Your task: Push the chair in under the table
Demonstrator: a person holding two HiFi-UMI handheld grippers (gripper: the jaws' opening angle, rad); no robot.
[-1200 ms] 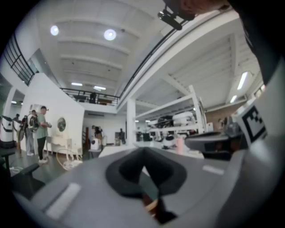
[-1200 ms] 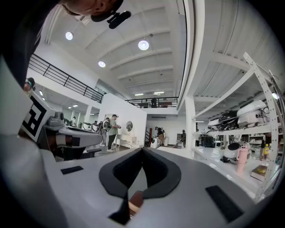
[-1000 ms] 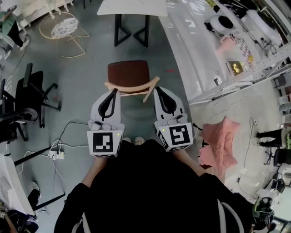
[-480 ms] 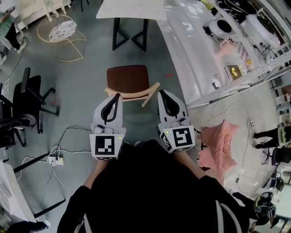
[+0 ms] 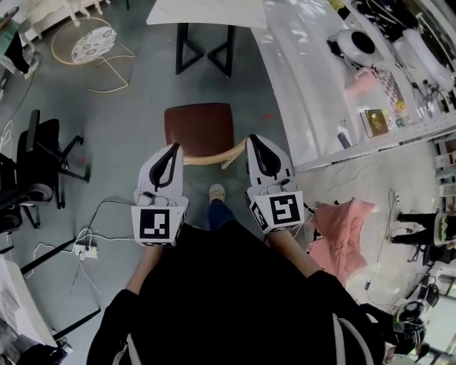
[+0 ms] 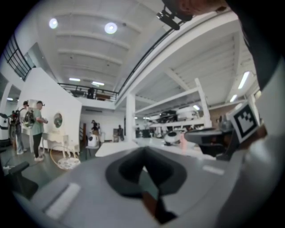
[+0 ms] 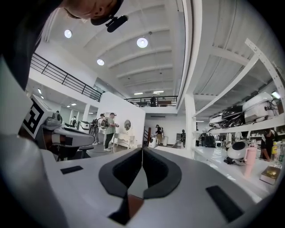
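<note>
Brown-seated, the chair (image 5: 199, 130) is seen just ahead of and between the two grippers, its pale wooden backrest (image 5: 206, 155) spanning from tip to tip. The left gripper (image 5: 174, 147) and right gripper (image 5: 252, 140) are each held with jaws pressed together, nothing being pinched. The white worktop (image 5: 206, 11) is found beyond the chair, apart from it.

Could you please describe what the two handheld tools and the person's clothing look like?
The left tool and right tool each have a pale grey, rounded, tapering shell with black padded jaw linings and, at the rear, a white cube bearing black square markers. The person wears a black top.
</note>
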